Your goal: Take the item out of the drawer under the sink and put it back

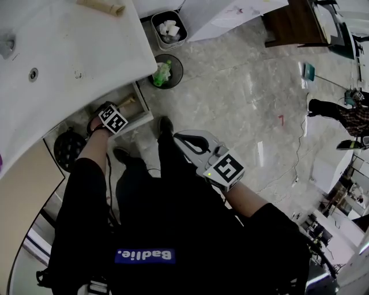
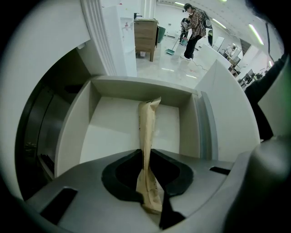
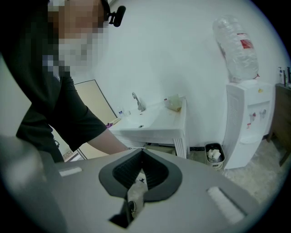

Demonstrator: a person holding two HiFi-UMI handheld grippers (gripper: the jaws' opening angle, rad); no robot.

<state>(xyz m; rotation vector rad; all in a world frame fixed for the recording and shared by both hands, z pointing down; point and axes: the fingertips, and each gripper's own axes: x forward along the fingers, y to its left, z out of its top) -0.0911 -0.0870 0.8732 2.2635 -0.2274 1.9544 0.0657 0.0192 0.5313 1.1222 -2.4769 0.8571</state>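
Note:
Under the white sink (image 1: 75,46) the white drawer (image 1: 140,103) stands pulled out. My left gripper (image 2: 146,154) points straight down into the drawer (image 2: 82,123) and is shut on a tall beige paper packet (image 2: 148,123). The packet's far end reaches toward the drawer's floor. In the head view only that gripper's marker cube (image 1: 113,120) shows above the drawer, with a beige end of the packet (image 1: 128,101) beside it. My right gripper (image 1: 176,137) hangs apart over the floor, level with my knee. Its jaws (image 3: 142,154) are shut with nothing between them.
A grey bin with white paper (image 1: 169,27) and a round black bin with a green bottle (image 1: 167,71) stand on the floor right of the sink. A beige roll (image 1: 101,6) lies on the sink top. A water dispenser (image 3: 248,123) stands beyond. A person (image 2: 195,27) sweeps far off.

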